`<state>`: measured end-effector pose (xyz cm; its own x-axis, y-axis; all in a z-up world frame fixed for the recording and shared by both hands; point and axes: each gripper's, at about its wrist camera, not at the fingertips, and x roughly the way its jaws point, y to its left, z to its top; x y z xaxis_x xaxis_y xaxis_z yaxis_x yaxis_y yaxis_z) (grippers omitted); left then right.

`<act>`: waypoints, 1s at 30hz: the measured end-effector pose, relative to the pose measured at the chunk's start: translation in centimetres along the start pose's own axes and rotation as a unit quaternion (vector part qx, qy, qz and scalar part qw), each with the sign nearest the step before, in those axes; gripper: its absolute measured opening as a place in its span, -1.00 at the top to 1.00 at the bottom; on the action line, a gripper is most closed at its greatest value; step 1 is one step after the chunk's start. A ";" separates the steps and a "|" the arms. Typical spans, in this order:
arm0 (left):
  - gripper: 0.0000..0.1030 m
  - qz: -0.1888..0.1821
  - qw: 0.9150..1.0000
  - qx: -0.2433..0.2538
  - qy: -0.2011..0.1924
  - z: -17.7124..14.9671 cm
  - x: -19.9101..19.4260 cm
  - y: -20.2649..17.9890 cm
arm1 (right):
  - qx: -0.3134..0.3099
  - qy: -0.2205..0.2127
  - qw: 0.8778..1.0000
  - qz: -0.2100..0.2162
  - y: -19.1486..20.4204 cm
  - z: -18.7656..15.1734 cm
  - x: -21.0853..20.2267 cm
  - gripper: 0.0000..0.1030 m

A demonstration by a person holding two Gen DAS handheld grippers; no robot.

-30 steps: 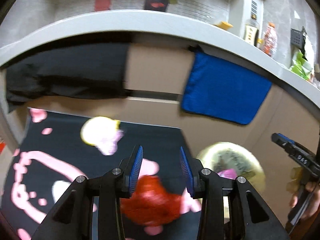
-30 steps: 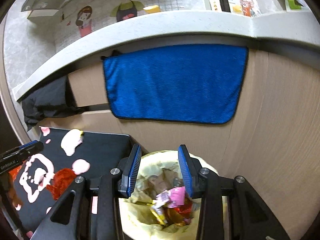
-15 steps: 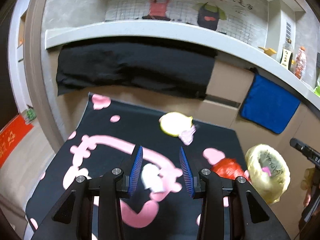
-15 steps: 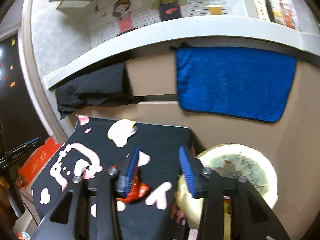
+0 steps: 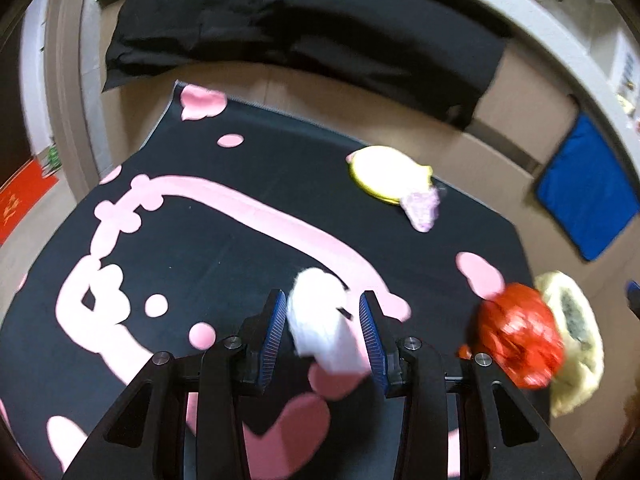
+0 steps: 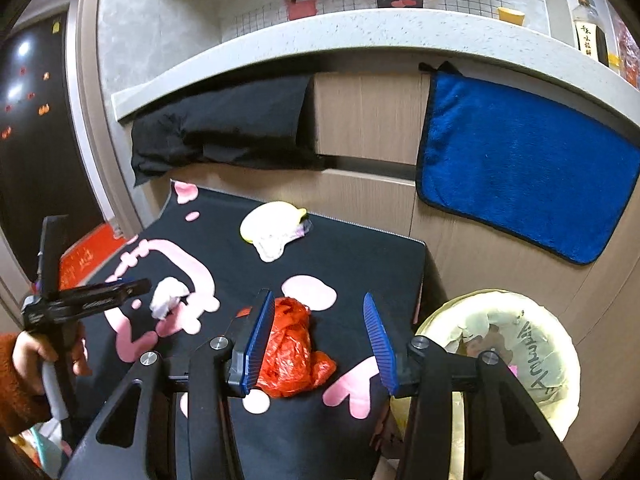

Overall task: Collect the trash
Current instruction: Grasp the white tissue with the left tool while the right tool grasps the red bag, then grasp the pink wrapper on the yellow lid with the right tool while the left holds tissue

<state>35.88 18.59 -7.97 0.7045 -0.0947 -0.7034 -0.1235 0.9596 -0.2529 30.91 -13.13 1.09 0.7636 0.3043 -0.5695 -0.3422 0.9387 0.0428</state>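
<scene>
Left wrist, white tissue (image 5: pixel 320 312) between tool (image 5: pixel 323 330) jaws

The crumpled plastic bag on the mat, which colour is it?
The crumpled plastic bag is red-orange; the right wrist view shows it best.

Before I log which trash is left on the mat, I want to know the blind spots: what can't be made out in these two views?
- White crumpled tissue: left wrist view, motion-blurred; contact with the left gripper unclear.
- Red plastic bag: right wrist view, near side hidden behind the right gripper finger.
- Trash bin: contents mostly hidden by the gripper body and liner.
- Yellow-white wrapper: too small to identify.
</scene>
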 end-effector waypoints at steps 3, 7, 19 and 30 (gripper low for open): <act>0.24 0.016 1.000 -0.014 0.023 0.1 2.5 0.3 | -0.003 0.006 1.000 -0.006 -0.2 -0.1 0.6 0.14; 0.65 0.000 0.999 -0.038 0.038 0.0 3.4 1.1 | 0.005 0.018 1.000 -0.003 -0.4 0.1 1.9 0.14; 0.76 -0.003 0.997 -0.027 -0.068 2.7 -5.9 4.8 | 0.075 0.036 0.996 0.014 6.9 3.8 10.6 0.14; 0.75 -0.004 0.996 -0.013 -0.084 2.4 -6.6 9.2 | 0.160 0.047 0.982 -0.087 9.6 6.5 22.7 0.10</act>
<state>31.78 28.67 -3.99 0.8122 -0.0549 -0.5808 -0.1339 0.9515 -0.2771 48.49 3.84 -6.12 0.7363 0.1324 -0.6636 -0.0098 0.9827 0.1852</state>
